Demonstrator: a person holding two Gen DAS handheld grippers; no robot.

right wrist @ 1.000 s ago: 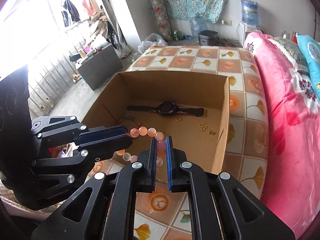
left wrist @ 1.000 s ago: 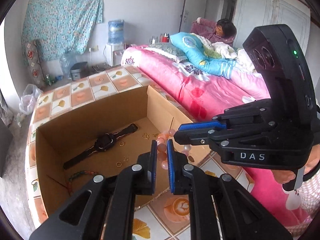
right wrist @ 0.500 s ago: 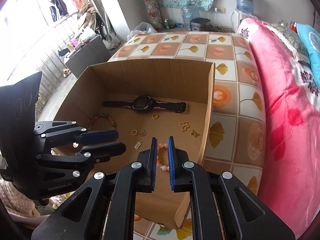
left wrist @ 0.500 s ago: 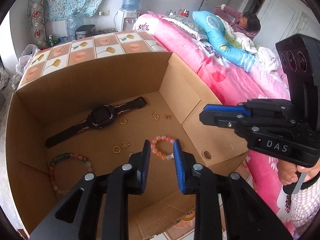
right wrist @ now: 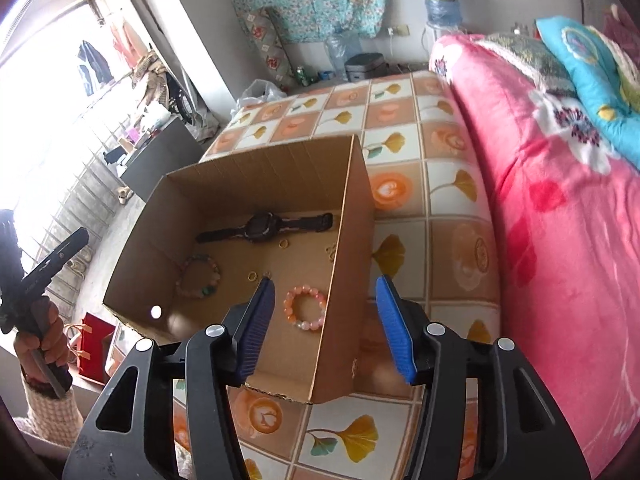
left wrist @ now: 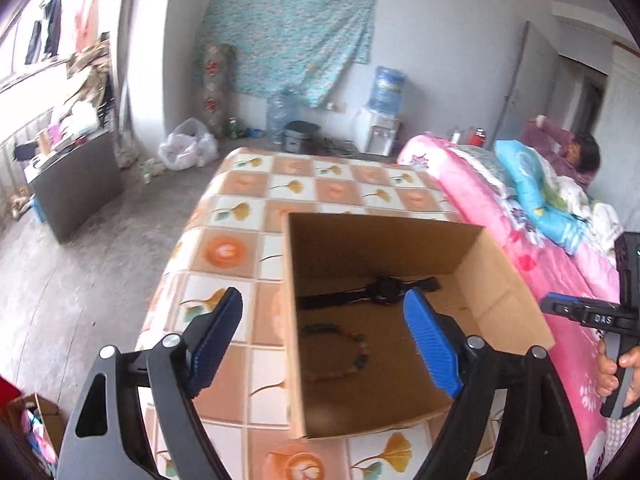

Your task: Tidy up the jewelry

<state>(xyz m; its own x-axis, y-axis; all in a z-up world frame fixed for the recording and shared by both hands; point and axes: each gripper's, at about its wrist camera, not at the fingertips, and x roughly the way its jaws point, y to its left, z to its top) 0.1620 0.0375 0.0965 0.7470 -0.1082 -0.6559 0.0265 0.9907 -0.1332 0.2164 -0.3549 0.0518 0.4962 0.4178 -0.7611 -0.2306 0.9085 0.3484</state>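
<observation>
An open cardboard box (right wrist: 348,240) stands on the tiled table top. On its floor lie a pink bead bracelet (right wrist: 306,308), a black watch (right wrist: 264,228), a multicoloured bead bracelet (right wrist: 199,276) and small gold rings (right wrist: 283,244). My right gripper (right wrist: 324,286) hovers over the box's right wall, its jaws opening and gripping nothing. My left gripper (left wrist: 322,304) hangs over the box's (left wrist: 384,240) left wall, jaws opening wide and also empty. From there I see the watch (left wrist: 384,290) and the multicoloured bracelet (left wrist: 340,354); the pink one is hidden.
The tiled table (right wrist: 404,152) runs beyond the box. A pink bed (right wrist: 560,200) lies along its right side, with a person (left wrist: 576,152) on it far back. A red bag (right wrist: 94,344) sits on the floor at left, and a grey cabinet (left wrist: 76,184) stands further off.
The pink bracelet, held up between both grippers a second ago, now lies on the box floor. Both grippers have opened. The left one swung away to the box's left side.
</observation>
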